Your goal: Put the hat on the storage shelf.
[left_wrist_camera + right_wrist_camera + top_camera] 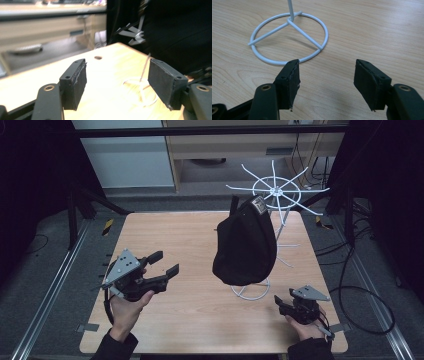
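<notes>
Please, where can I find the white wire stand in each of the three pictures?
High view: the stand rises right of centre, its ring base on the table, a black cap hanging on it.
Left gripper view: blurred, the ring base lies between the tongs, low, right of centre.
Right gripper view: the ring base lies upper left, above the tongs.
Shared landmark: the ring base.

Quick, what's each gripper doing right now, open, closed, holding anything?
Left gripper: open, holding nothing.
Right gripper: open, holding nothing, near the white rack's base ring.
</notes>
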`<state>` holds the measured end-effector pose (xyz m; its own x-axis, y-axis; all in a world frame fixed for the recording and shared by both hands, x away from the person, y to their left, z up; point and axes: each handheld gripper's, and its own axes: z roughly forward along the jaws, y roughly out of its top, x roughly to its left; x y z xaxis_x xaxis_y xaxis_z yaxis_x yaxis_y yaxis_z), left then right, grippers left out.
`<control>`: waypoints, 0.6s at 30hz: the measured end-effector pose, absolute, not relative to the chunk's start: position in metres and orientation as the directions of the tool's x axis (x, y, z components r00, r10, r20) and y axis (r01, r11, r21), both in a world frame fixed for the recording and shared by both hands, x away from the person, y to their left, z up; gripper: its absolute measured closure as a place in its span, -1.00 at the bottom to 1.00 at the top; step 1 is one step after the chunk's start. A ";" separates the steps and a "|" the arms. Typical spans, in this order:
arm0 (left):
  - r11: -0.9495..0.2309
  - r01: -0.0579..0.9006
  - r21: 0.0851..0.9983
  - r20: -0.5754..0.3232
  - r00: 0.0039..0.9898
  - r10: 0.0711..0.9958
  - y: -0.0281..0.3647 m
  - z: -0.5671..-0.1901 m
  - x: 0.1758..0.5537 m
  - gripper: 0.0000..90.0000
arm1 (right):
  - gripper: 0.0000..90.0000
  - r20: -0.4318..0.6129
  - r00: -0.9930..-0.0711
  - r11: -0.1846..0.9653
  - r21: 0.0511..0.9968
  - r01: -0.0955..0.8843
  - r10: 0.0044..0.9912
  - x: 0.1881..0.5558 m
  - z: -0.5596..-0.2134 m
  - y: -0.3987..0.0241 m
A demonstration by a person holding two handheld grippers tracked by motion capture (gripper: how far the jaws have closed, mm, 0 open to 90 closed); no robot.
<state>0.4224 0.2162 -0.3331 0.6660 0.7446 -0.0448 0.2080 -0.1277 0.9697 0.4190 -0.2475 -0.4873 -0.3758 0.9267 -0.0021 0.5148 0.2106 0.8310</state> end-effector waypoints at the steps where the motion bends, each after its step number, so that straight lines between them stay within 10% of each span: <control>1: -0.130 0.223 0.966 -0.050 0.653 0.756 0.222 -0.340 0.424 -0.32 | -0.18 -0.001 -0.373 0.208 0.831 0.517 0.928 0.419 -0.487 -0.248; 18: -0.155 0.497 0.854 -0.086 0.428 0.900 0.290 -0.445 0.443 -0.29 | -0.42 0.026 -0.340 0.171 0.828 0.534 0.940 0.420 -0.489 -0.250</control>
<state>0.4426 0.2896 -0.4447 0.4284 0.8995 -0.0859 0.4973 -0.1553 0.8535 0.4203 -0.2505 -0.4890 -0.3401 0.9400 0.0256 0.5340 0.1706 0.8281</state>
